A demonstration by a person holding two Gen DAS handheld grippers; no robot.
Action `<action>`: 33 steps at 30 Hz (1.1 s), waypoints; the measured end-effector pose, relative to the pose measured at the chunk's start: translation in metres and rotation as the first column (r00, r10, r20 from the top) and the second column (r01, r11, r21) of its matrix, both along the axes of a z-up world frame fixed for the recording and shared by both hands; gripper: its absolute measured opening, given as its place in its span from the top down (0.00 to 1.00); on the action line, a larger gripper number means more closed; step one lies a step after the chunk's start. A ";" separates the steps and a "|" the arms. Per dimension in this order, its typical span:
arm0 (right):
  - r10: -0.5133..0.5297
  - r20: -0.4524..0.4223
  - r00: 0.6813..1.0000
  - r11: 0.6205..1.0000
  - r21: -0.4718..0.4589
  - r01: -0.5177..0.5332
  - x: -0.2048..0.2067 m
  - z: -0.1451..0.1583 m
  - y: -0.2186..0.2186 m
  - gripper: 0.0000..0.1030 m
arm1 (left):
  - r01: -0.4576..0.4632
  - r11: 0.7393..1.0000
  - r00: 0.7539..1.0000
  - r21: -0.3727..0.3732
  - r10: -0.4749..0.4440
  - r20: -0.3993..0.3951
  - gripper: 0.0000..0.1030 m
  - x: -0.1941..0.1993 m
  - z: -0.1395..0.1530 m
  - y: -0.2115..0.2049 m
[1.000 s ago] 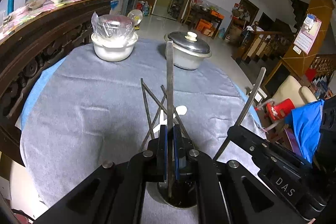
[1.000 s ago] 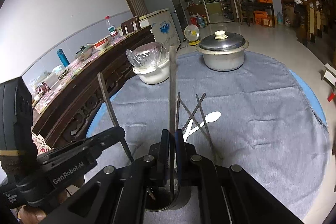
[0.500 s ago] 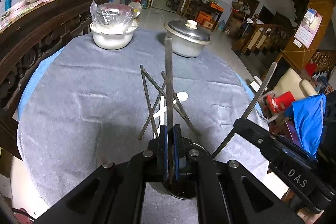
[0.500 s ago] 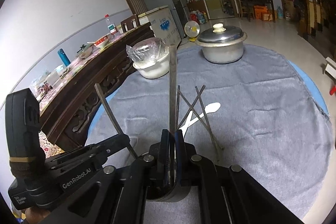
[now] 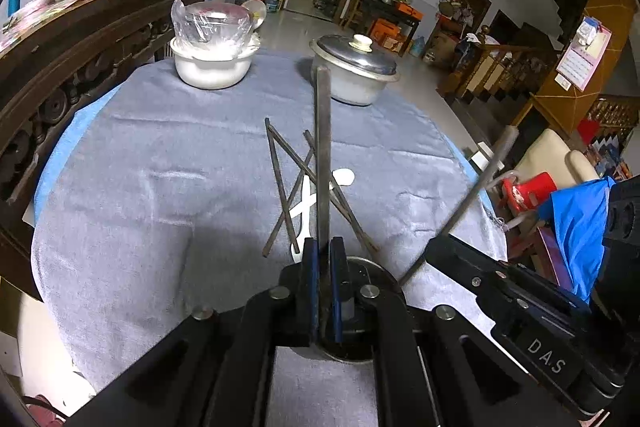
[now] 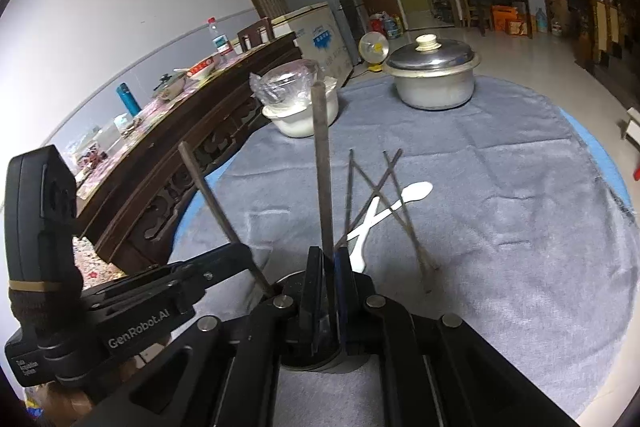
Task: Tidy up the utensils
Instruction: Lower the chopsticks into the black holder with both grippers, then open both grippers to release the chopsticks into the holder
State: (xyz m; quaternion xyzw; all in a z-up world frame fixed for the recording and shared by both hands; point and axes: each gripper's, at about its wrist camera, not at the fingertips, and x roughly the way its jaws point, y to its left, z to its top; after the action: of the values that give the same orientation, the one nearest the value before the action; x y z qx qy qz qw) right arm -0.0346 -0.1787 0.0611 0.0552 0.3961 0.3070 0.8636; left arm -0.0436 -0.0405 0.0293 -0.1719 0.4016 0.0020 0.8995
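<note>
My left gripper point(image 5: 325, 259) is shut on a dark chopstick point(image 5: 322, 147) that stands upright over a round metal holder point(image 5: 366, 271). My right gripper point(image 6: 329, 267) is shut on another dark chopstick point(image 6: 322, 163), also upright over the holder point(image 6: 294, 279). Each gripper shows in the other's view with its chopstick point(image 5: 476, 187) point(image 6: 212, 195) slanting down toward the holder. Three loose chopsticks point(image 5: 280, 179) point(image 6: 394, 203) lie crossed on the grey cloth over a white spoon point(image 5: 344, 177) point(image 6: 416, 191).
A lidded metal pot point(image 5: 354, 67) point(image 6: 434, 75) and a white bowl covered with plastic point(image 5: 212, 55) point(image 6: 298, 107) stand at the far side of the round table point(image 5: 140, 155). A carved wooden sideboard point(image 5: 60, 67) runs along the left. Chairs stand to the right point(image 5: 548, 163).
Both grippers have risen and drawn back slightly with their chopsticks, so more of the holder's rim shows. The loose chopsticks and spoon have not moved.
</note>
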 end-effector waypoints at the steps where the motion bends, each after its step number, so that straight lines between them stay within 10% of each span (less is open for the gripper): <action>1: 0.004 -0.007 1.000 1.000 0.003 -0.004 0.000 -0.001 0.000 0.91 | -0.001 1.000 1.000 0.002 0.001 -0.010 0.92 0.000 0.000 0.000; 8: 0.010 -0.024 1.000 1.000 0.024 -0.009 0.000 0.005 -0.010 0.90 | -0.040 0.999 0.999 -0.023 0.040 0.023 0.47 -0.009 0.011 0.017; 20: -0.127 -0.092 0.988 0.990 0.041 0.131 0.011 -0.012 -0.060 0.76 | -0.190 0.978 0.981 -0.082 0.193 0.026 0.38 -0.016 0.012 0.085; 33: -0.231 -0.170 0.958 0.972 0.002 0.235 0.025 -0.056 -0.142 0.49 | -0.374 0.925 0.894 0.069 0.380 -0.236 0.36 0.015 -0.065 0.130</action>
State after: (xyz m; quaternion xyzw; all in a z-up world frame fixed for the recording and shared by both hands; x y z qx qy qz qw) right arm -0.0098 -0.3210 0.0048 0.1369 0.4549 0.2018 0.8565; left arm -0.0286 0.0899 -0.0352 -0.2352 0.4686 0.2018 0.8273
